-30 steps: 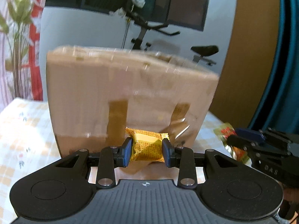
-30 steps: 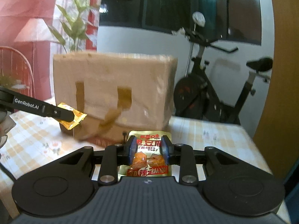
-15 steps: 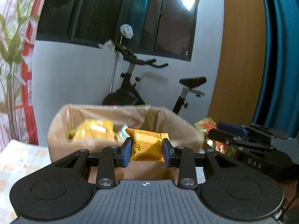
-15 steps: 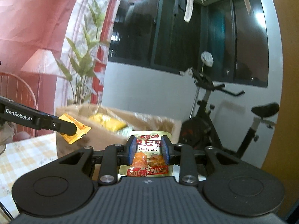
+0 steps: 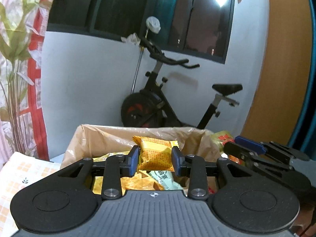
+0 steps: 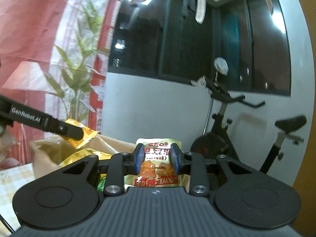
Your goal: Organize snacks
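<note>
Snack box (image 5: pixel 110 138), checked tablecloth (image 5: pixel 25 169), exercise bike (image 5: pixel 158 106)

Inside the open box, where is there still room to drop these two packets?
The cardboard box shows its liner bare along the far wall, behind the yellow packet in the left gripper. Its near half is crowded with snack packets, under both grippers. The right gripper holds its red-label pouch there.

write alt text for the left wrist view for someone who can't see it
The left claw grips a yellow snack packet above an open cardboard box already holding snacks. The right claw reaches in from the right with a red and yellow packet; an exercise bike stands behind.
</note>
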The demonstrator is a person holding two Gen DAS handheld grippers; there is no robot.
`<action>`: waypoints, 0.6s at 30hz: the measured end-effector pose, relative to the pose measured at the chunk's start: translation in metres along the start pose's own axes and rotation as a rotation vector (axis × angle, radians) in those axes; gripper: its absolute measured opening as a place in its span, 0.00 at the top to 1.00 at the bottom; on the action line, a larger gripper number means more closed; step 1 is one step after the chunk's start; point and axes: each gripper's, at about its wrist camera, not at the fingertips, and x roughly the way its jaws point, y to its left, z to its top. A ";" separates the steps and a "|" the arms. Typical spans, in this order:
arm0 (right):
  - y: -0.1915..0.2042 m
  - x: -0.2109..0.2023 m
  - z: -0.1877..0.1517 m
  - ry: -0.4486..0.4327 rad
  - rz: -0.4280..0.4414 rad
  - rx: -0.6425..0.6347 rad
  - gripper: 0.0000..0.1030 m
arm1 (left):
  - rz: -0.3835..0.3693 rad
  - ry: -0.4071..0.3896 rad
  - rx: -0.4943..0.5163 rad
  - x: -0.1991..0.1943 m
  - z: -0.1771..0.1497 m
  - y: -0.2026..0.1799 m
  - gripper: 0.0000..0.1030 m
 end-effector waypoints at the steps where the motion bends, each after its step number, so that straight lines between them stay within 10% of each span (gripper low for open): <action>1: -0.002 0.005 0.000 0.017 0.000 0.022 0.69 | 0.014 0.015 0.015 0.003 0.000 -0.002 0.56; 4: -0.005 0.017 0.001 0.077 0.015 0.091 0.67 | 0.055 0.023 0.051 0.005 0.002 -0.003 0.33; 18: -0.004 -0.012 0.016 0.150 0.005 0.145 0.11 | 0.141 0.017 0.001 -0.046 0.007 0.005 0.08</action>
